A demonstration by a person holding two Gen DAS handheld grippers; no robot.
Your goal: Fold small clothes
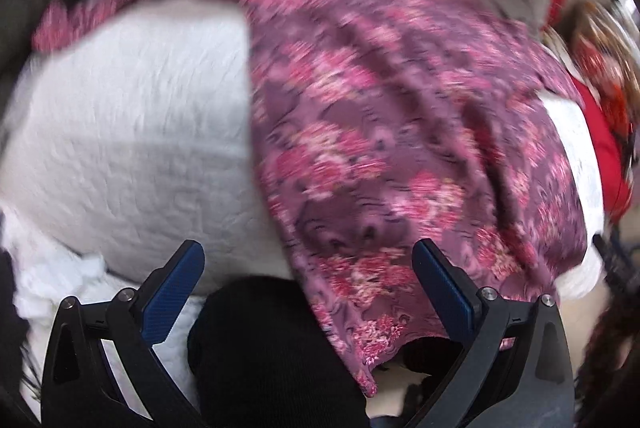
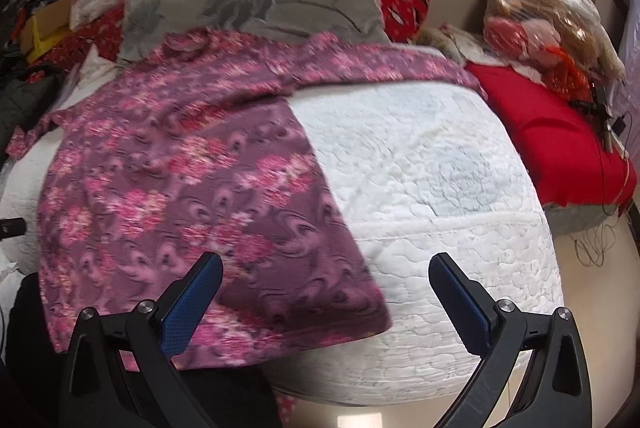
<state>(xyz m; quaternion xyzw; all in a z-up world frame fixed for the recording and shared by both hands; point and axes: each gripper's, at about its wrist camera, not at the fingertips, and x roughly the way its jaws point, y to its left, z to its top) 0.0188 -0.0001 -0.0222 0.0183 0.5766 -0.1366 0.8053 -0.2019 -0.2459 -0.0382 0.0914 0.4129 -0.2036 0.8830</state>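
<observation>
**Both tools spread wide, nothing gripped**

The left tool (image 1: 308,260) sits at the bottom of its frame, its two blue-padded fingers (image 1: 176,292) splayed well apart with nothing between them. The right tool (image 2: 326,272) shows the same pose in its own view: fingers (image 2: 192,304) angled outward, gap wide and unfilled.

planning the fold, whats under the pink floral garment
The pink floral garment lies spread on a white quilted mattress. Its near hem overhangs something black. Anything beneath the cloth's middle is hidden.
</observation>
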